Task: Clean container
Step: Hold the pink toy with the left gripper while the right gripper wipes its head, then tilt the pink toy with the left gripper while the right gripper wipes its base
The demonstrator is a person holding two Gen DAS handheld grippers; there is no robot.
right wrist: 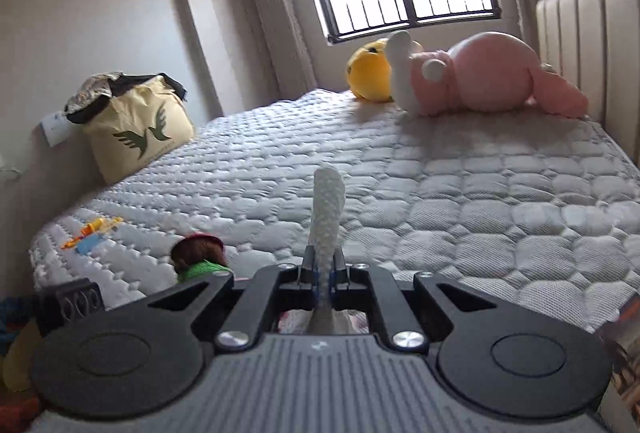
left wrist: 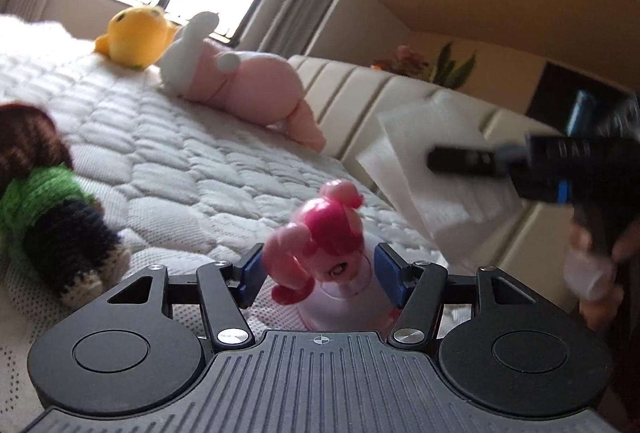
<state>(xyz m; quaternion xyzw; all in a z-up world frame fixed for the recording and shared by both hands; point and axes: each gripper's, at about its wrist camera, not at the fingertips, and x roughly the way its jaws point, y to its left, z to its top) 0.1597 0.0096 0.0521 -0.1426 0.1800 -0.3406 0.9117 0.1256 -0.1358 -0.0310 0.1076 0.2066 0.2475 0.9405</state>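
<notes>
Pink doll container [left wrist: 332,257] sits on the mattress [left wrist: 200,161] between your left gripper [left wrist: 320,275]'s spread jaws; your right gripper [right wrist: 325,275] pinches a white wipe [right wrist: 328,209], wiping not yet begun.

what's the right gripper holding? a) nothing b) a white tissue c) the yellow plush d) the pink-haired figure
b: the right gripper is shut on a white tissue that stands up between its fingers, while the pink-haired figure sits between the left gripper's open fingers.
</notes>
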